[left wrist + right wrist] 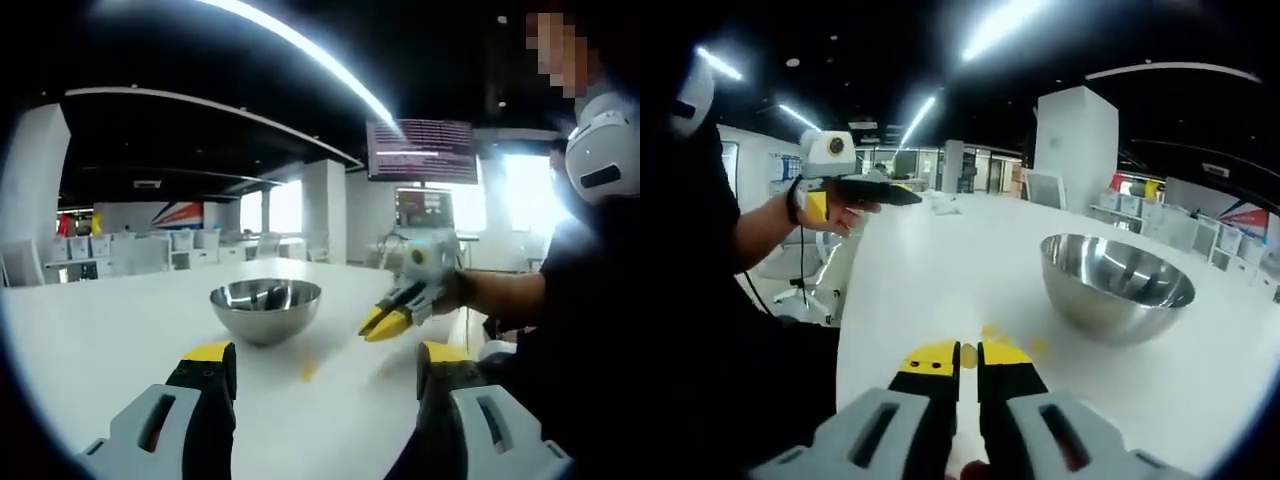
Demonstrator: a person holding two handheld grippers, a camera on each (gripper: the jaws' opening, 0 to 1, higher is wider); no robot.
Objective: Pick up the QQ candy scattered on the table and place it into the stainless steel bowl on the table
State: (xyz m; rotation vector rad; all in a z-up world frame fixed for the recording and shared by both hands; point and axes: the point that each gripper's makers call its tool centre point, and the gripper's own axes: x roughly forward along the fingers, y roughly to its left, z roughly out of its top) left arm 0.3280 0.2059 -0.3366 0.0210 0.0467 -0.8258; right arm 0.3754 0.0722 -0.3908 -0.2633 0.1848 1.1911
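Closest to the lens in the right gripper view, the right gripper has its yellow-tipped jaws drawn nearly together on a small pale-yellow QQ candy, lifted a little off the white surface; I judge this is the carry step, the piece pinched at the very tips so it can drop cleanly once over the bowl. Just beyond the tips, a few more yellow candies lie on the surface, between the gripper and the stainless steel bowl, which stands upright toward the middle of the surface, well in from its near edge. In the left gripper view the left gripper holds its jaws spread wide and empty above the near edge, seemingly waiting clear of the working side. Past it one yellow candy rests just in front of the bowl, and the right gripper hangs beside the bowl, carried by a person's hand. Whether any candy already lies inside the bowl is hard to tell: its rim hides the bottom and the polished wall gives only dark reflections. How many loose pieces there are is unclear, since they blur into yellow smudges.
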